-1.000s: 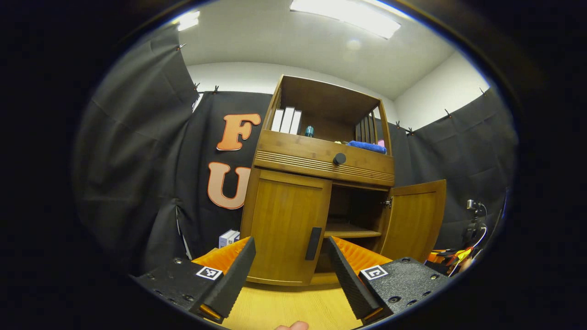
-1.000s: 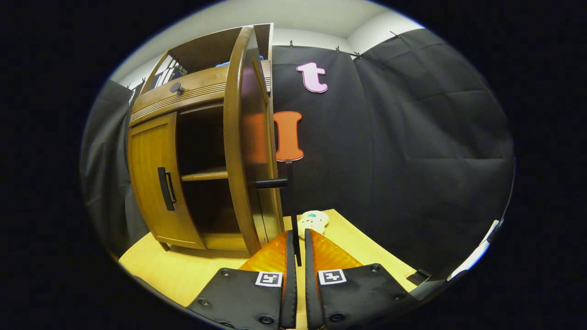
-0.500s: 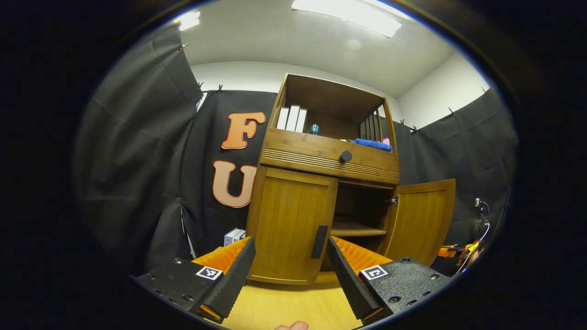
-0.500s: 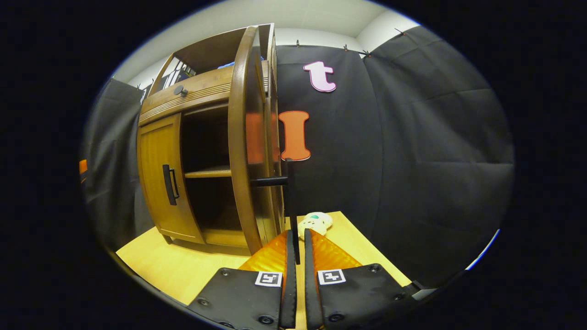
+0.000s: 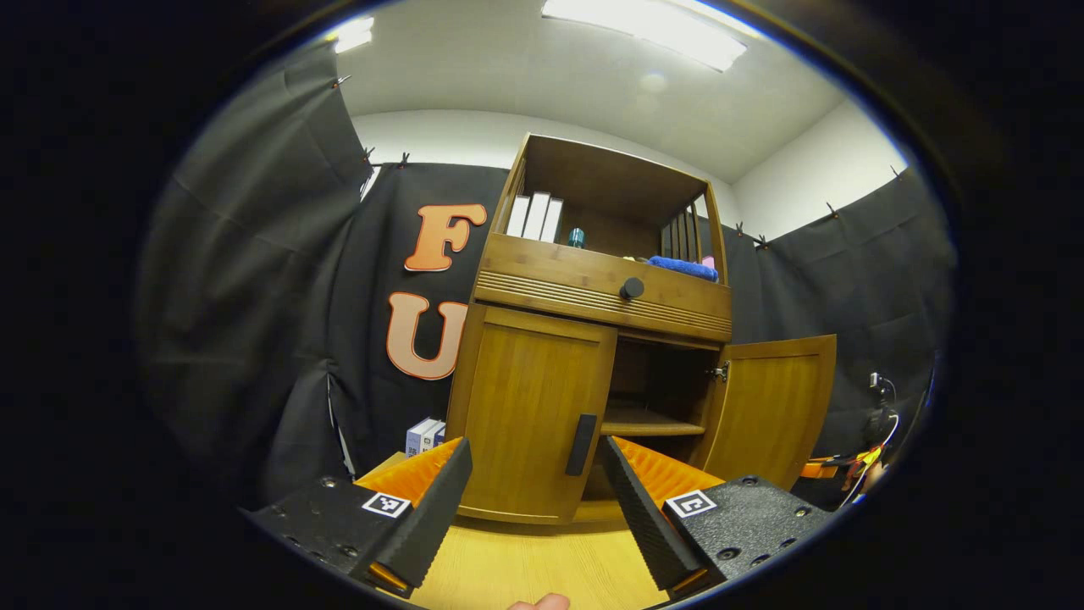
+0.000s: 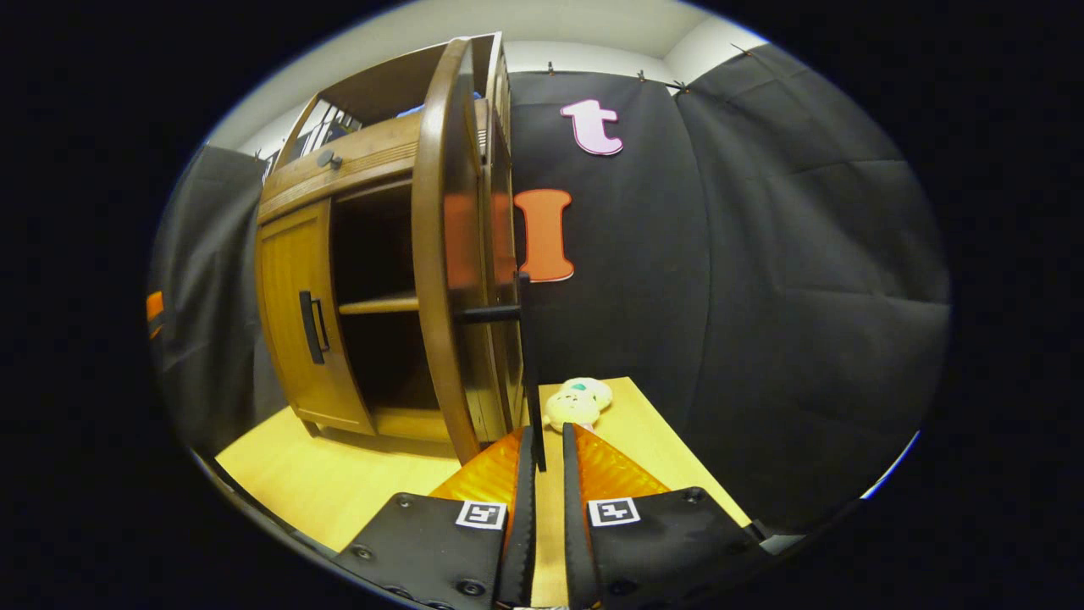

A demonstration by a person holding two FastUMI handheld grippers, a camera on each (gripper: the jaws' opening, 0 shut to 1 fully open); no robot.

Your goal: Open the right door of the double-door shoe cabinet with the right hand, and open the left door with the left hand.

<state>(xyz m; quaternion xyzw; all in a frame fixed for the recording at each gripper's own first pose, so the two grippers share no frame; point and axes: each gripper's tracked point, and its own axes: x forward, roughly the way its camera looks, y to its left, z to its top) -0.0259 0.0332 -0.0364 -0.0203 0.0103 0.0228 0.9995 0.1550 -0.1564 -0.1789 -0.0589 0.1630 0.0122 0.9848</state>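
The cabinet (image 5: 593, 339) stands on a yellow wood table (image 5: 525, 568), at the centre of the left gripper view. Its left door (image 5: 529, 415) is closed, with one black handle (image 5: 581, 444) near its inner edge. Its right door (image 5: 766, 411) stands swung out toward 3 o'clock, baring one shelf (image 5: 648, 424); the space behind is dark and hard to make out.

The left gripper (image 5: 542, 508) is spread wide and holds nothing, its two fingers framing the left door's handle from 6 o'clock, well short of it.

In the right gripper view the right door (image 6: 445, 254) shows edge-on, so its face is hidden. Its handle (image 6: 525, 364) juts toward the camera, and the handle's lower end runs down between the fingers of the right gripper (image 6: 542, 483), whose jaws stand narrow. Whether both fingers press on it I cannot tell.

Up top: three white books (image 5: 533, 219), one teal item (image 5: 576, 238), one blue cloth (image 5: 682, 269), one round knob (image 5: 631, 289). A pink thing beside the cloth is mostly hidden. One pale plush toy (image 6: 576, 400) lies on the table at 12 o'clock from the right gripper. A fingertip (image 5: 542, 602) is cut off at 6 o'clock.
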